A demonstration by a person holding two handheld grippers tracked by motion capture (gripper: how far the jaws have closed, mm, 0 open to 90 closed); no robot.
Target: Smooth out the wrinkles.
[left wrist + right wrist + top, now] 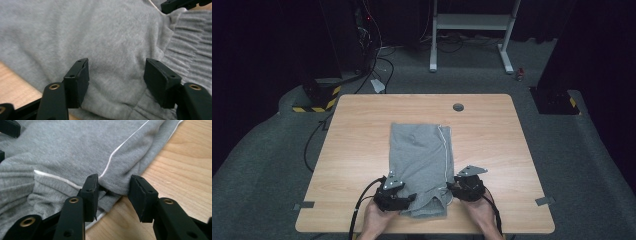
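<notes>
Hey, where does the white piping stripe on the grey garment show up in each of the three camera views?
High view: the white stripe runs down the grey garment's right side, toward the right gripper.
Left gripper view: a short pale bit at the top right, near the ribbed waistband.
Right gripper view: it runs diagonally from top centre down to the jaws.
Shared landmark: the ribbed waistband at the near end.

The garment (421, 160) was soft grey knitted cloth, matt and faintly fuzzy, with a ribbed waistband (190, 50) and thin smooth white piping (125, 145). The table (362, 150) was pale wood-grain laminate with a slight sheen. The gripper jaws looked like matt black plastic, with brass-coloured metal rivets (73, 200)
</notes>
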